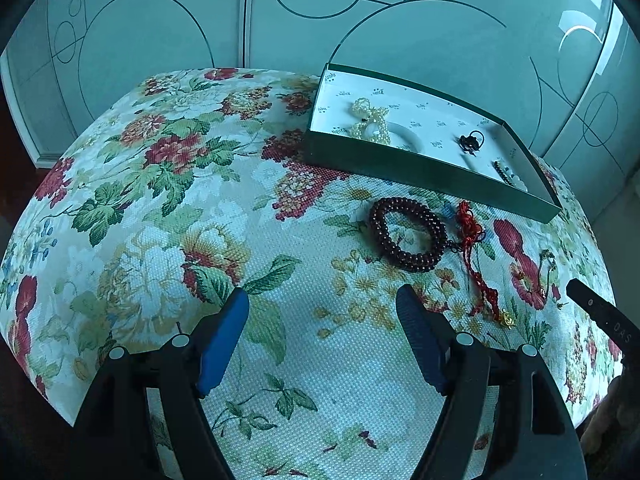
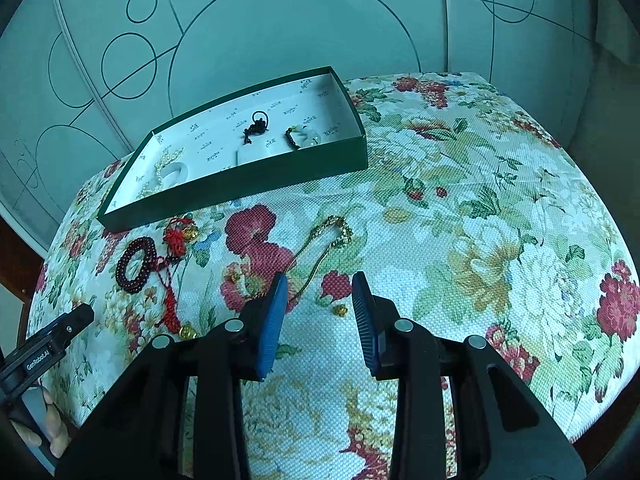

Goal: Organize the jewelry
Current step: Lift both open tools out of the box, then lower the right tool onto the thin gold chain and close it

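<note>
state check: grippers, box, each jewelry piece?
left gripper: open, empty
right gripper: open, empty
green box: lidless, partly filled
pearl strand: in box
dark charm: in box
dark red bracelet: on cloth
red cord: on cloth
gold chain: on cloth

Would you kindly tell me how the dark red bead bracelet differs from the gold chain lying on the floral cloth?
The dark red bead bracelet is a closed coil of round beads; the gold chain is thin and fine-linked. The bracelet lies as a neat ring, the chain in a loose, irregular loop. The bracelet touches a red knotted cord; the chain lies just ahead of the right gripper. Both lie on the floral cloth, outside the green box.
</note>
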The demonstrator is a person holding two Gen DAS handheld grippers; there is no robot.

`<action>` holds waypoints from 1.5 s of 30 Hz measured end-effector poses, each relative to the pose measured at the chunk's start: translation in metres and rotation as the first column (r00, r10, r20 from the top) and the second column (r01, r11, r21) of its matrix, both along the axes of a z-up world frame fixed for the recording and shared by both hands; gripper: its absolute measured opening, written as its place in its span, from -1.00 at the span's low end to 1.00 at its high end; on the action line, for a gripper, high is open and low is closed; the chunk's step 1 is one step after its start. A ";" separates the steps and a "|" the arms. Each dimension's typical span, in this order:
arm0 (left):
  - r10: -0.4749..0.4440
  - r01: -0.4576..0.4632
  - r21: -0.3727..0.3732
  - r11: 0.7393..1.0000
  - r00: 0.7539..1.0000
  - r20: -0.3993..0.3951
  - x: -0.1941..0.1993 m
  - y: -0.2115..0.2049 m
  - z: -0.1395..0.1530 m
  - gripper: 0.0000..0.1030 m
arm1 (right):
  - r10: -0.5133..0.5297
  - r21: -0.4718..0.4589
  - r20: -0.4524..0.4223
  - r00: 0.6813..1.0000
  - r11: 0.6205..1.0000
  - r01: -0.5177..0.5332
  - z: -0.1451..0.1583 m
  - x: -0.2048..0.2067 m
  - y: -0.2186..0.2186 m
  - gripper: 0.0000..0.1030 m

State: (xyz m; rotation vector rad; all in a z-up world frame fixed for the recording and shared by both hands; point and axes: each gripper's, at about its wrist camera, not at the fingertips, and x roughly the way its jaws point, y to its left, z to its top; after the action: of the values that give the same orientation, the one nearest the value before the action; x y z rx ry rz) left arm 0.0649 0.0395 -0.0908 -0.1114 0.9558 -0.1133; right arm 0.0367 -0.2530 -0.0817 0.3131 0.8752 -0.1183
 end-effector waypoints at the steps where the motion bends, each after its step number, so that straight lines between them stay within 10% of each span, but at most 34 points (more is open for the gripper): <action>1: 0.001 -0.001 -0.002 1.000 1.000 -0.001 0.002 0.000 -0.001 0.45 | -0.003 -0.006 -0.002 1.000 1.000 0.003 -0.001 0.004 -0.001 -0.39; 23: -0.019 0.019 0.006 1.000 1.000 -0.016 0.022 -0.014 -0.013 0.45 | 0.006 -0.146 -0.027 1.000 0.989 -0.009 -0.020 0.044 0.001 -0.74; 45: -0.033 0.033 0.007 0.999 0.999 -0.017 0.029 -0.024 -0.014 0.45 | 0.005 -0.076 -0.037 0.999 0.997 -0.008 -0.018 0.038 -0.019 -0.78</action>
State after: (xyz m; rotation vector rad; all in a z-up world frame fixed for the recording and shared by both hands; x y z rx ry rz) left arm 0.0941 0.0157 -0.1052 -0.0900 0.9746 -0.1397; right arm 0.0748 -0.2722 -0.0998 0.2371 0.9060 -0.1515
